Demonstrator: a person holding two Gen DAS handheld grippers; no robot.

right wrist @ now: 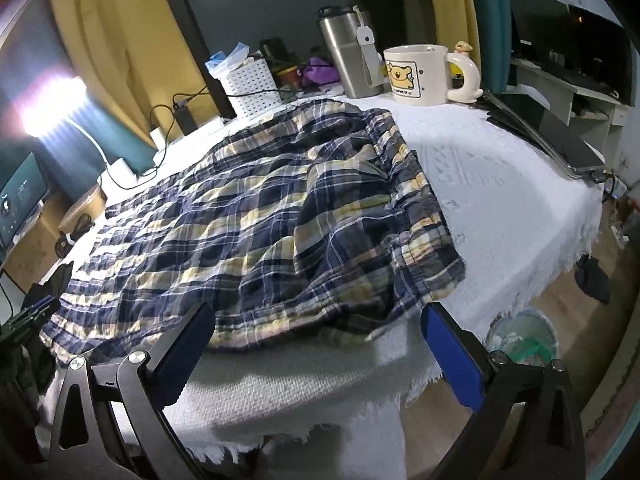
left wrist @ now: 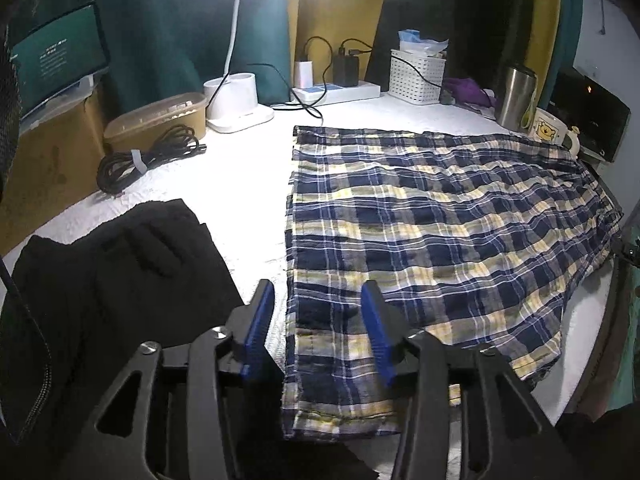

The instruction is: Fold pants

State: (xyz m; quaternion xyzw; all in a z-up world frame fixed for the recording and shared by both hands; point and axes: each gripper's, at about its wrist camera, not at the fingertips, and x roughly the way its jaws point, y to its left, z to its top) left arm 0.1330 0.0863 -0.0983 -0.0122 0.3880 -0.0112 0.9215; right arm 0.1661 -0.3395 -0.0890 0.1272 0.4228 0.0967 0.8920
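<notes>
My left tongs stand parted over the hem of the navy-and-yellow plaid cotton pants, gripping nothing. My right tongs stand wide apart, empty, before the waistband at the white-clothed tabletop edge.

The pants lie spread across the table, hem end at the near edge, waistband to the right. A folded garment sits left of them. Behind stand a lamp base, power strip, basket, tumbler and mug.
</notes>
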